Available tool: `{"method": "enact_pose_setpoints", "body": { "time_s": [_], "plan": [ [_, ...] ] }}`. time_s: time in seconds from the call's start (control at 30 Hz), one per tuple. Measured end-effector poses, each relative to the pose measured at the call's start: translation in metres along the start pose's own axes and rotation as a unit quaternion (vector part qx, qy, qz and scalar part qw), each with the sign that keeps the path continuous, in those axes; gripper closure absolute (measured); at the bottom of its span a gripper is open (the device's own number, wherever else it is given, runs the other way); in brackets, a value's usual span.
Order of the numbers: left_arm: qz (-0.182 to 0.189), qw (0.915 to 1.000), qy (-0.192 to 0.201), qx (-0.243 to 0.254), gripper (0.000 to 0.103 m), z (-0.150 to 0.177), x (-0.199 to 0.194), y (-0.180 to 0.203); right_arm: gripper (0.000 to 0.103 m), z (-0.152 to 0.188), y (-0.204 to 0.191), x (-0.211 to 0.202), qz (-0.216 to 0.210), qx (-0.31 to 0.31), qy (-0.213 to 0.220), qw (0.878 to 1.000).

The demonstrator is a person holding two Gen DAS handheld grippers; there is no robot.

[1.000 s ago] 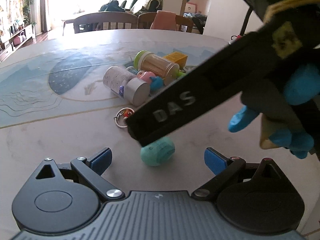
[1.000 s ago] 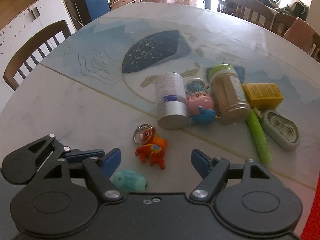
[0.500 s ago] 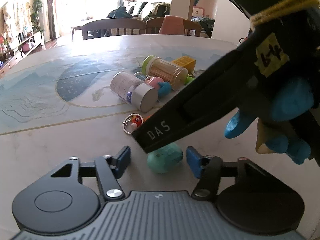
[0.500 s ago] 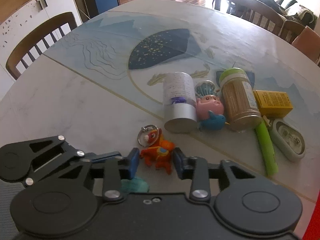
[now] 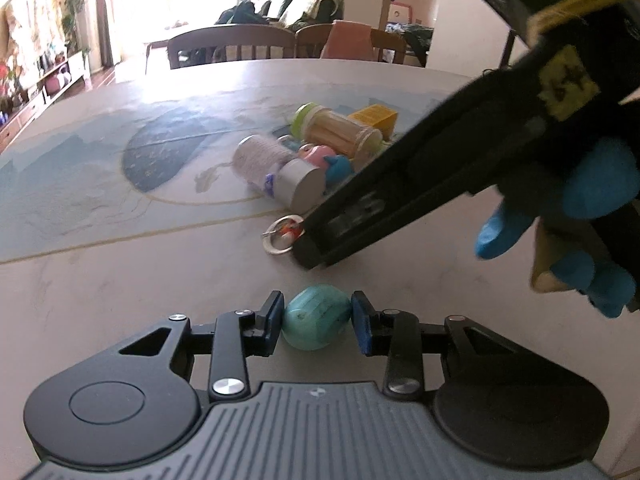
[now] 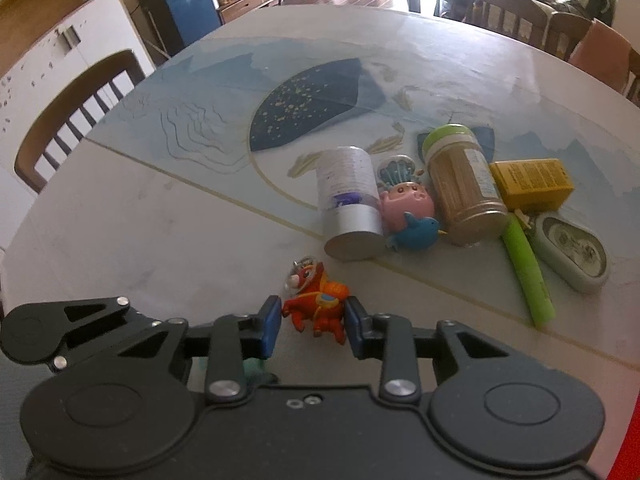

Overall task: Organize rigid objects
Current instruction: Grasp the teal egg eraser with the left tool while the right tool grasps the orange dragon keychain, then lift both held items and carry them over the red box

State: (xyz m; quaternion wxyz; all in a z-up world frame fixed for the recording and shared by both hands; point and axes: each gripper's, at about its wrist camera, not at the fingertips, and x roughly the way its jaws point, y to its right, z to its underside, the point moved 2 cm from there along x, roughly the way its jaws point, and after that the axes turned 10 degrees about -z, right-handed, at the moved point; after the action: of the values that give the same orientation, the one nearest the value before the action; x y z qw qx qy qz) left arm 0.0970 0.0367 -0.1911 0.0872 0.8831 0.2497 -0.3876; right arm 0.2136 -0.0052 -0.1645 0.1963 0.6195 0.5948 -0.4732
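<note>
My left gripper [image 5: 318, 326] is shut on a teal egg-shaped toy [image 5: 316, 322] at the near table edge. My right gripper [image 6: 312, 324] is shut on an orange horse keychain [image 6: 318, 310], whose ring lies toward the pile; the keychain also shows in the left wrist view [image 5: 284, 234] under the right gripper's body. Behind lies a row of objects: a silver-capped cylinder [image 6: 350, 204], a pink pig toy [image 6: 408, 200], a blue bird toy [image 6: 418, 234], a green-lidded toothpick jar [image 6: 462, 182], a yellow box [image 6: 530, 184], a green stick [image 6: 526, 272], a pale oval case [image 6: 570, 252].
The round table [image 6: 160, 220] carries a blue sea-pattern mat [image 6: 308, 104]. Wooden chairs stand at the left [image 6: 80, 108] and at the far side [image 6: 480, 8]. The right gripper's black body and a blue-gloved hand [image 5: 560, 208] fill the right of the left wrist view.
Both grippers have closed from open: the left onto the teal egg toy, the right onto the orange horse keychain. Both moved forward to their objects.
</note>
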Motion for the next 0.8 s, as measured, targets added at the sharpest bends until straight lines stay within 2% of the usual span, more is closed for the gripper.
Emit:
{"method": "enact_pose_setpoints", "body": {
  "time_s": [0.3,0.43,0.8],
  "plan": [
    [0.001,0.9990,-0.006,-0.044,0.067,-0.007,-0.028,-0.035,0.071,0.010,-0.007,-0.040,0.000,0.032,0.032,0.999],
    [0.001,0.9988,0.000,-0.049,0.067,-0.016,-0.042,-0.043,0.071,0.014,-0.011,-0.064,0.002,0.039,0.047,0.998],
    [0.029,0.9992,0.026,-0.010,0.067,-0.055,-0.083,-0.030,0.071,0.031,-0.008,-0.146,0.032,0.086,0.125,0.988]
  ]
}}
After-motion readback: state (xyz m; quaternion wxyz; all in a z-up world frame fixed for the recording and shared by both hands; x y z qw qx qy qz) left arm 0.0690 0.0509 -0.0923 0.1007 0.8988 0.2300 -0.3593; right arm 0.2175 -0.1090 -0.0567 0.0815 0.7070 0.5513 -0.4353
